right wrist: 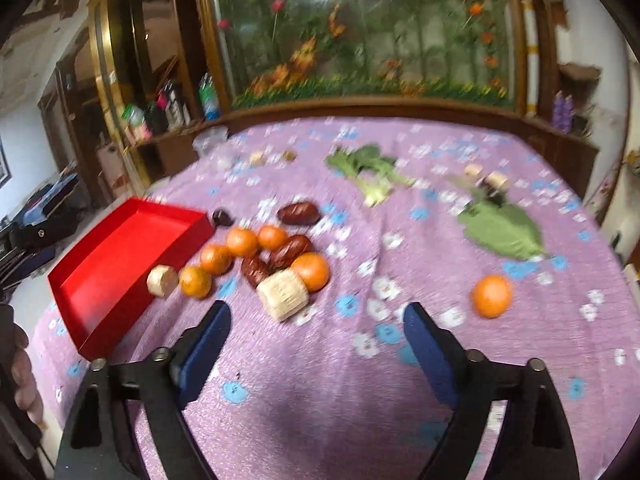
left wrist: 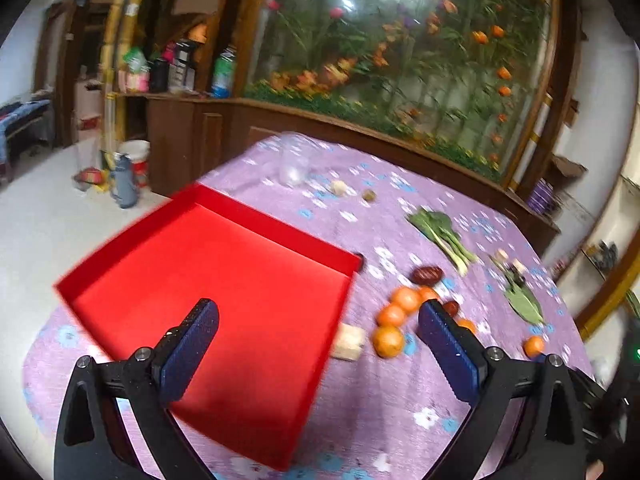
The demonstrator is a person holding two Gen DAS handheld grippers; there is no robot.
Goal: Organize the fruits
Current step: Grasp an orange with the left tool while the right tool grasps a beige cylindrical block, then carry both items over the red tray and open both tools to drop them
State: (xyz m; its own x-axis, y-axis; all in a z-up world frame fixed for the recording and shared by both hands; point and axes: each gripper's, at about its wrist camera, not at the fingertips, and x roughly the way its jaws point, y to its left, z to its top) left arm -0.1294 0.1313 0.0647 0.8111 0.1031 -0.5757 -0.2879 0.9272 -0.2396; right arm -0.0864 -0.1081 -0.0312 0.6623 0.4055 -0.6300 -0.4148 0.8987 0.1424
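A red tray sits empty on the purple flowered tablecloth. Several oranges and dark red dates lie in a cluster right of the tray. One orange lies apart to the right. My left gripper is open and empty, its left finger over the tray. My right gripper is open and empty above the cloth, just short of the cluster.
Two pale woven blocks lie among the fruit. Leafy greens, a flat green leaf and small corks lie further back. A clear plastic cup stands at the far edge. A wooden cabinet stands behind the table.
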